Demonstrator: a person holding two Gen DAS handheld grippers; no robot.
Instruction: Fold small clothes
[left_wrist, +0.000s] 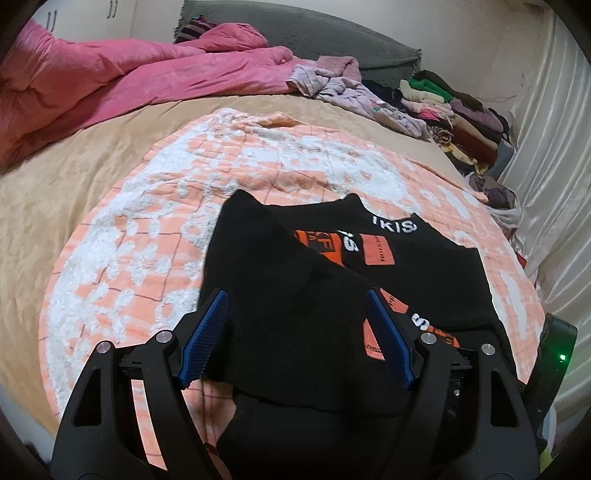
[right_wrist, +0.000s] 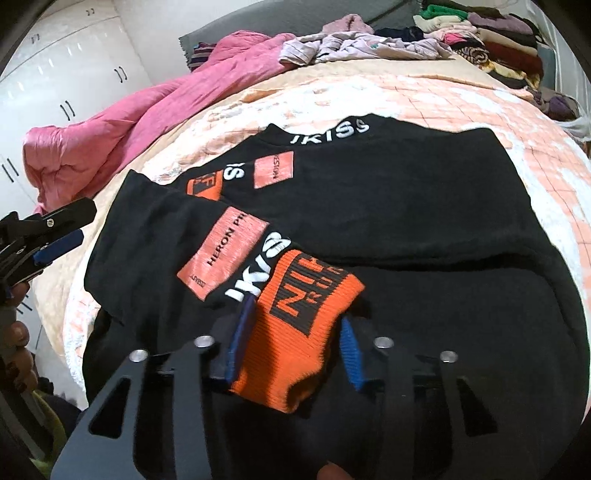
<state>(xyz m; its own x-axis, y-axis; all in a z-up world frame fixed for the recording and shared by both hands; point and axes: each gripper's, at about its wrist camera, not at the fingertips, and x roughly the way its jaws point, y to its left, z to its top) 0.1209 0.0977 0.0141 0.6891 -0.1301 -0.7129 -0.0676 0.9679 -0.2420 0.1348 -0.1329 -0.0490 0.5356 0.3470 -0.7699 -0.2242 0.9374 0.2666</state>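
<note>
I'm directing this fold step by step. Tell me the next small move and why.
Probably let the right gripper set the orange cuff down on the black sweater and open. The sleeve already lies folded across the body, and the left gripper is open, gripping nothing.

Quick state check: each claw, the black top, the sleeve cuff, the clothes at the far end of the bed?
Left claw: open, above black fabric.
Right claw: around the orange cuff; grip unclear.
Black sweatshirt: flat on blanket, sleeve folded across front.
Clothes pile: stacked.
Pink duvet: crumpled.
</note>
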